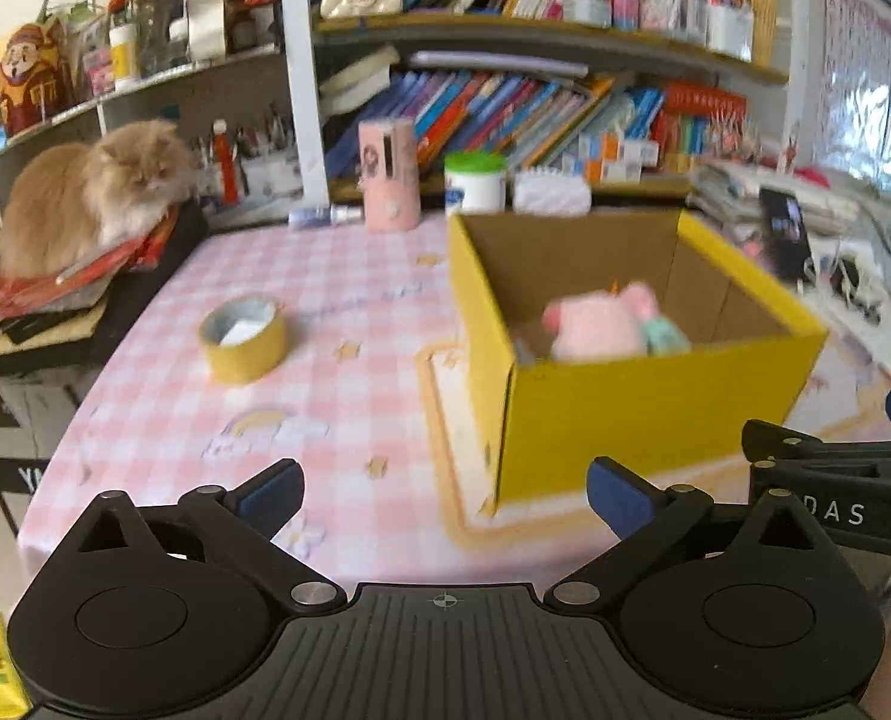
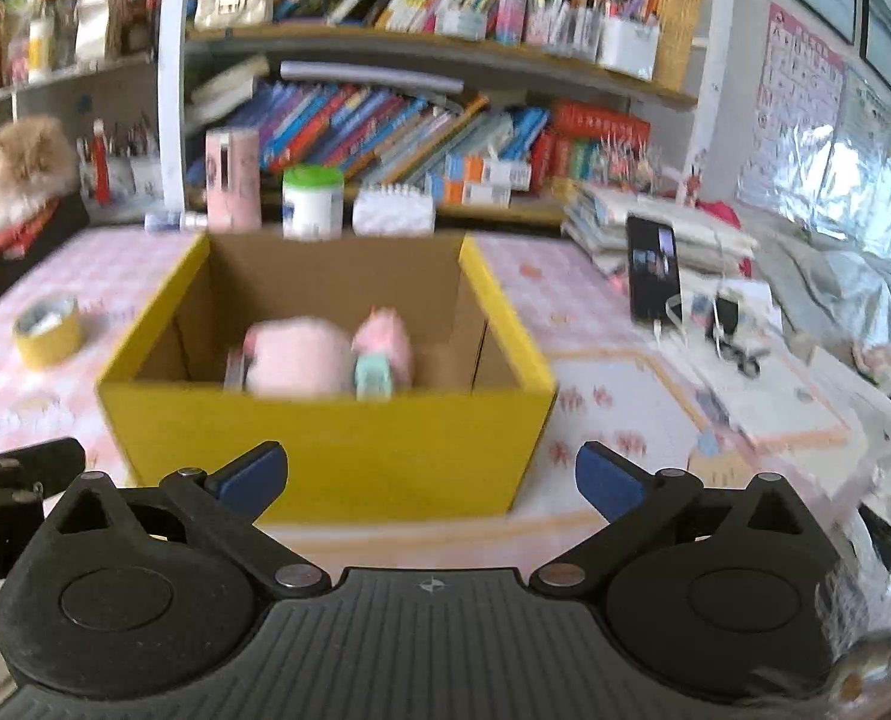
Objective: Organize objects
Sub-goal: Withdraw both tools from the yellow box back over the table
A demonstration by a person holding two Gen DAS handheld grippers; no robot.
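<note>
While the left wrist view looks down along the left claw (image 1: 444, 495), its two blue-padded fingers (image 1: 271, 495) stand wide apart with nothing between them, above a worktop (image 1: 337, 324) covered in a pink checked cloth. Ahead and to the right of this claw sits an open yellow cardboard box (image 1: 637, 414), and inside it lie a pink plush toy (image 1: 601, 324) and a small mint-green item (image 1: 664, 339), blurred. Ahead and to the left, well apart from the box, a roll of yellow tape (image 1: 243, 339) lies flat on the cloth. Farther ahead, at the back edge, stand a pink cylindrical container (image 1: 388, 177) and a white jar with a green lid (image 1: 475, 183). Far to the left a fluffy ginger cat (image 1: 91, 192) sits on a stack of papers. At the right edge the black body of the right claw (image 1: 835, 480) juts in.

Seen from the right wrist, the right claw (image 2: 430, 474) is likewise spread wide and empty. The yellow cardboard box (image 2: 325, 432) stands straight ahead, close to the fingertips, the pink plush toy (image 2: 298, 357) and mint-green item (image 2: 373, 381) resting inside. The tape roll (image 2: 46, 330) lies ahead to the left; a propped black phone (image 2: 654, 276) stands ahead to the right.
</note>
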